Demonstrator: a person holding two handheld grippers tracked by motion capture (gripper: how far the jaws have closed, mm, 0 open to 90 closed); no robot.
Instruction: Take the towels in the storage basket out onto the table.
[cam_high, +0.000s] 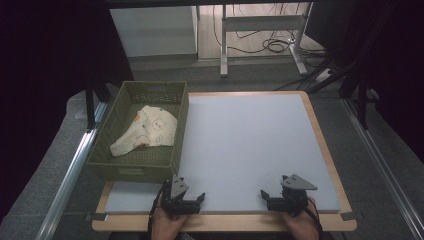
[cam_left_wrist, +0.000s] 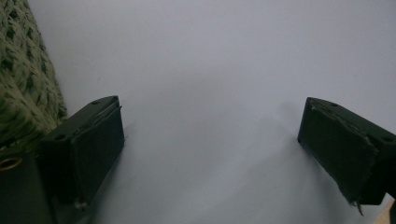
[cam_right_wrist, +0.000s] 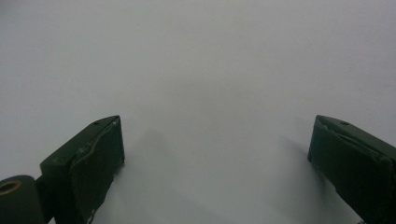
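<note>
An olive green basket (cam_high: 180, 131) stands at the table's left side. Inside it lies a cream cloth (cam_high: 148, 129) with small printed figures. My left gripper (cam_high: 184, 196) rests near the front edge of the pale grey mat (cam_high: 245, 145), just in front of the basket's near corner, jaws wide apart and empty. In the left gripper view my left gripper (cam_left_wrist: 212, 154) looks over bare mat, with the basket (cam_left_wrist: 23, 88) wall at the left. My right gripper (cam_high: 270, 196) sits at the front right of the mat. The right gripper (cam_right_wrist: 217, 168) is open with nothing between its jaws.
The mat lies on a wooden table (cam_high: 320, 125) whose rim shows around it. A metal rail (cam_high: 70, 170) runs along the left side and another (cam_high: 385, 170) along the right. A desk frame with cables (cam_high: 270, 42) stands on the floor behind.
</note>
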